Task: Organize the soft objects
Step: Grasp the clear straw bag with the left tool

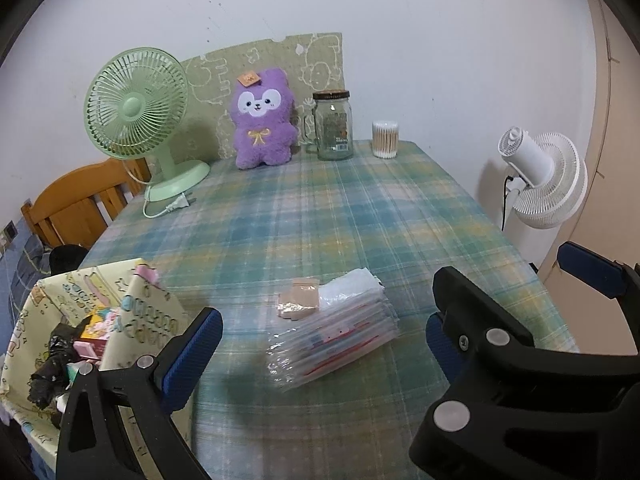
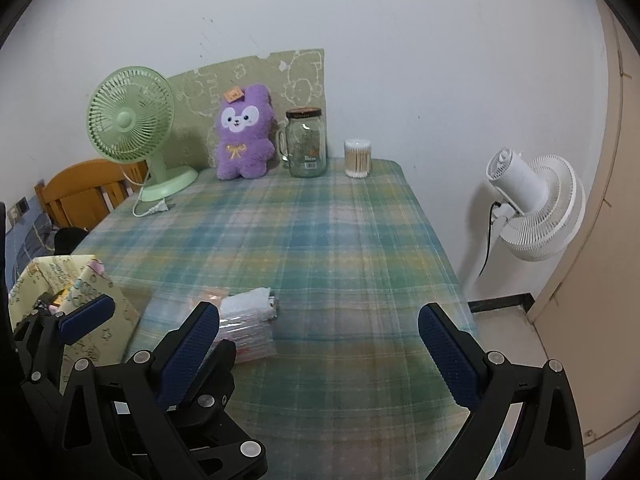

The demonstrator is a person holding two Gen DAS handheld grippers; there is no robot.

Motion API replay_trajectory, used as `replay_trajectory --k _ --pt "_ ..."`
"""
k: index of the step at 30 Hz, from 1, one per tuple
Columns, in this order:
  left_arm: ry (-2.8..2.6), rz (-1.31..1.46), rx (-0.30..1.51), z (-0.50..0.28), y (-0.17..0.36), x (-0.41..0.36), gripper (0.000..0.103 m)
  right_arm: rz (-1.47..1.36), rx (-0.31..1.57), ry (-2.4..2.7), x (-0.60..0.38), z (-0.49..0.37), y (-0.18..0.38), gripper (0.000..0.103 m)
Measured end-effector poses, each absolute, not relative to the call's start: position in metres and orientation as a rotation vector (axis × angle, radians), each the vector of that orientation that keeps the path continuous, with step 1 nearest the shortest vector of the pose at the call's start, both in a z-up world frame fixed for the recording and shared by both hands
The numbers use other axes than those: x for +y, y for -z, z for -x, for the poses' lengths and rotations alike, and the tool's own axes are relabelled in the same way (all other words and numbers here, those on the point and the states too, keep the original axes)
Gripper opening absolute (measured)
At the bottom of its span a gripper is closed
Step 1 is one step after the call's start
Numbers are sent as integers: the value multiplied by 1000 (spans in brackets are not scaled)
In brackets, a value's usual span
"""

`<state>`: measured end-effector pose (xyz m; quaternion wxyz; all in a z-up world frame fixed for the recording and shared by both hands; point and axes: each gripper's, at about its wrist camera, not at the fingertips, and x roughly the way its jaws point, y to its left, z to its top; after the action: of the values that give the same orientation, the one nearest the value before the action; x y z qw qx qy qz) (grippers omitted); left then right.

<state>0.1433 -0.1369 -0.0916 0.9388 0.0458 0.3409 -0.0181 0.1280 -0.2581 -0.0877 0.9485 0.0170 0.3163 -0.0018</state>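
A table covered with a blue-green plaid cloth (image 1: 320, 208) was seen from both wrist cameras. Near its front edge lay a stack of clear plastic zip packets (image 1: 336, 332), with a small tan paper packet (image 1: 299, 299) touching the stack's left side. At the table's front-left corner stood a pale yellow fabric storage box with cartoon print (image 1: 152, 316), holding crumpled black plastic and small coloured cartons.

The left gripper (image 1: 320, 344) was held above the cloth, its blue-padded fingers wide apart with the stack between them; nothing was gripped. The right gripper (image 2: 320, 344) was likewise spread wide and empty, just right of the stack.

Along the back wall were noted, left to right: a mint-green desk fan (image 1: 138, 108) with its plug lying loose on the cloth, a purple plush rabbit (image 1: 262, 120) propped upright against a green printed panel (image 1: 316, 60), a lidded glass mug jar (image 1: 333, 126), and a tub of cotton swabs (image 1: 385, 139). A white pedestal fan (image 1: 544, 178) stood off the table's right side.
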Motion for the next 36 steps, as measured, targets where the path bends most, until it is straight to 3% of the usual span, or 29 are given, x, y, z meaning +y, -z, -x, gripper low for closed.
replay_trajectory --k 22,28,36 --pt "95 -119 829 -187 142 -143 97 -65 780 2 -270 -171 139 101" --pt "134 -116 878 -194 152 -144 89 -69 808 3 -271 -177 148 101" --pt "178 -141 877 -188 152 -147 69 -64 825 3 -268 -180 152 101"
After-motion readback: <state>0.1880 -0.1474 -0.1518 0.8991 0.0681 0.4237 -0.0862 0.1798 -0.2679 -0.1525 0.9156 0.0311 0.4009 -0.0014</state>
